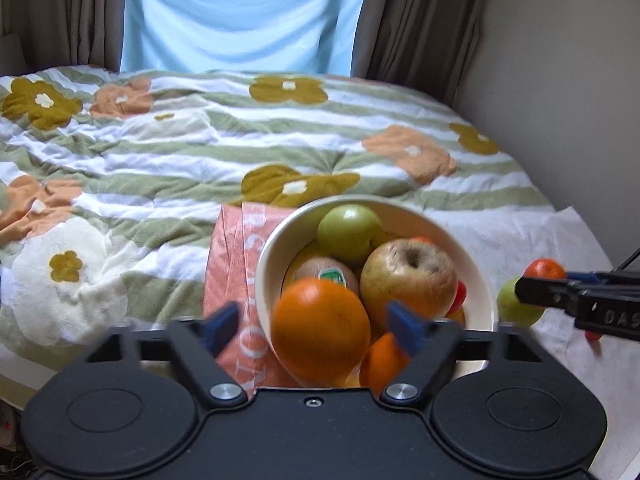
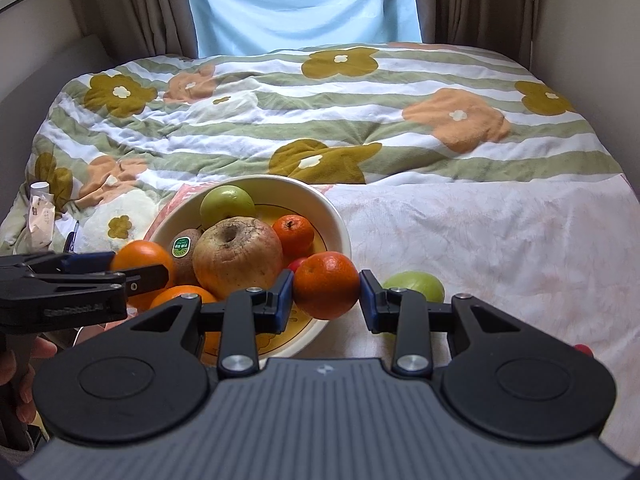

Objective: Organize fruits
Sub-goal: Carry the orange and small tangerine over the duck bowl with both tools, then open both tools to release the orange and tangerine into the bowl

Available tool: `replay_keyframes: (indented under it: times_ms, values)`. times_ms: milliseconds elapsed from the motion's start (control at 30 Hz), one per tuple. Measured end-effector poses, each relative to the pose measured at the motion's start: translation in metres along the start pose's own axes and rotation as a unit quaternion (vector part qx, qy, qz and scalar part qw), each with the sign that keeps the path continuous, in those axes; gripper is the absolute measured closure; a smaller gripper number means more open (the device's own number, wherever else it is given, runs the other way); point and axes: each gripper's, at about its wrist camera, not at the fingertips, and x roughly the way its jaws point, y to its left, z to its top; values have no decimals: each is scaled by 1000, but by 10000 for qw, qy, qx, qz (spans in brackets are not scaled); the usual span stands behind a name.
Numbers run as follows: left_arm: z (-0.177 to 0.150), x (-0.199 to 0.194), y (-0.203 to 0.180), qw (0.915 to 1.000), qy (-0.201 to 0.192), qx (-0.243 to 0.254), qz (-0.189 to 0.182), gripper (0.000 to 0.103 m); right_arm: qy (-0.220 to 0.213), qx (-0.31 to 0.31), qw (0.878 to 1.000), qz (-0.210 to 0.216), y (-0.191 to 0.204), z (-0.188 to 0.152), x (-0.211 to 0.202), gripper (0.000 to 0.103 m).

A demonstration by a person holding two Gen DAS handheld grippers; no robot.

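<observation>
A cream bowl (image 1: 478,276) (image 2: 340,232) on the bed holds a green apple (image 1: 350,232) (image 2: 227,205), a big yellowish apple (image 1: 408,276) (image 2: 238,256), a kiwi (image 1: 326,270) (image 2: 185,248) and mandarins. My left gripper (image 1: 316,322) is open over the bowl's near rim; a large orange (image 1: 320,330) (image 2: 142,258) sits between its spread fingers, not touching the pads. My right gripper (image 2: 326,292) is shut on a small mandarin (image 2: 326,284) (image 1: 544,269), held just right of the bowl's rim.
A green fruit (image 2: 416,286) (image 1: 516,306) lies on the white cloth (image 2: 500,240) right of the bowl, with small red fruits (image 2: 582,349) near it. An orange patterned paper (image 1: 230,264) lies under the bowl. The floral quilt (image 2: 320,120) covers the bed; walls flank it.
</observation>
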Motion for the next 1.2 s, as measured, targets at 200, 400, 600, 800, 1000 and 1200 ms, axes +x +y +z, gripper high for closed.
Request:
replay_keyframes:
  times_ms: [200, 400, 600, 800, 1000, 1200]
  values:
    - [3, -24, -1, 9996, -268, -31, -49, 4, -35, -77, 10000, -41, 3, 3, -9, 53]
    - [-6, -47, -1, 9991, -423, -39, -5, 4, -27, -318, 9994, 98, 9, 4, -11, 53]
    - [-17, -59, 1, 9992, -391, 21, 75, 4, 131, -890, 9954, 321, 19, 1, 2, 53]
    - [-25, -67, 2, 9990, -392, -4, 226, 4, 502, -924, 9923, 647, 24, -8, 20, 53]
    - [-28, -70, 3, 9988, -390, 14, 304, 4, 632, -1102, 9889, 767, 27, -14, 31, 53]
    - [-30, -72, 1, 9988, -379, 4, 323, 4, 521, -1359, 9874, 623, 31, -17, 26, 9]
